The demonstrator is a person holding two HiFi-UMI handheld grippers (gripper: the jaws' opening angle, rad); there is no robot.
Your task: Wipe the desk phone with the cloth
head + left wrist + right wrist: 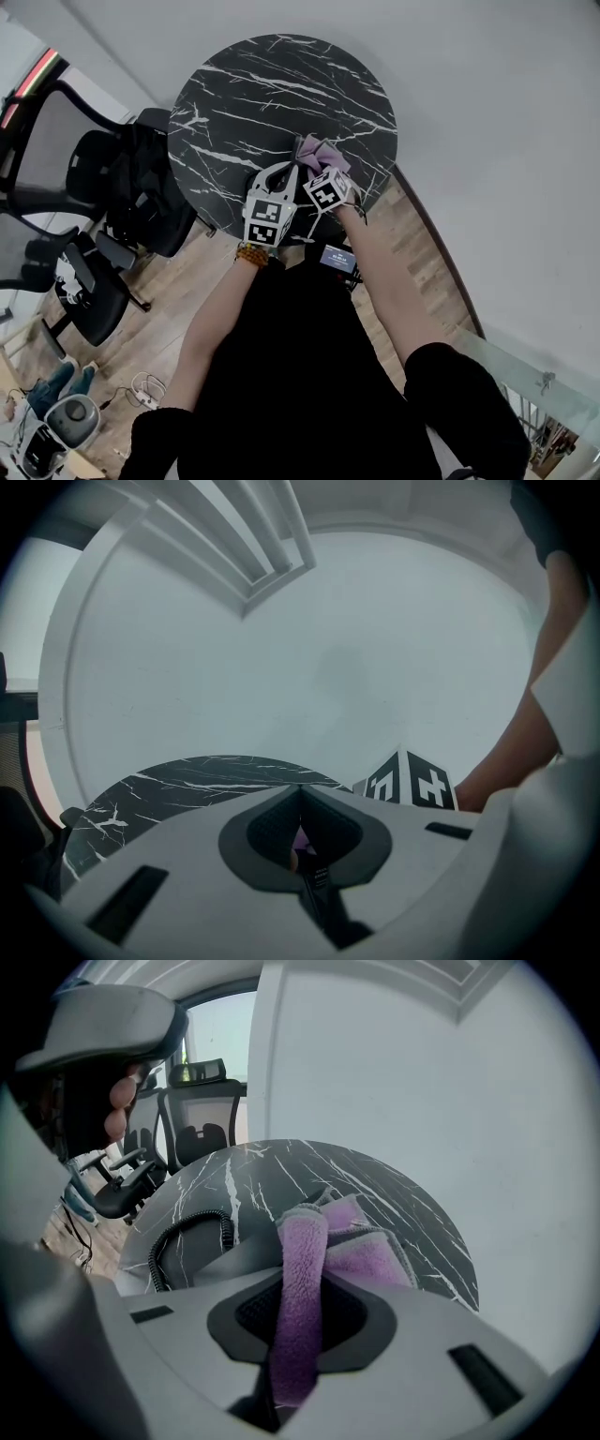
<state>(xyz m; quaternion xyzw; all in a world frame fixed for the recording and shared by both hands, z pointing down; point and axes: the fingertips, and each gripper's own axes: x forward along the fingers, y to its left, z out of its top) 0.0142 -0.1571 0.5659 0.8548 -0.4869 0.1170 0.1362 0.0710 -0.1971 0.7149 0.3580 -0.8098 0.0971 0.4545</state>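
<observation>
A purple cloth (pixel 302 1269) hangs folded over my right gripper (pixel 302 1283), which is shut on it; the rest of it bunches on the table ahead (pixel 321 150). In the right gripper view, the phone's black coiled cord (pixel 187 1234) and a grey part of the desk phone (pixel 239 1258) lie just left of the jaws. The phone is hidden under the grippers in the head view. My left gripper (pixel 300 789) is shut and tilted up at the wall, with a purple sliver showing behind its pads. It sits close beside the right gripper (pixel 311 164) at the table's near edge.
The round black marble table (pixel 272 84) stands against a white wall. Black office chairs (pixel 112 197) crowd the wooden floor on the left. A glass panel (pixel 525 375) is at the lower right. A small lit screen (pixel 337 258) sits at the person's chest.
</observation>
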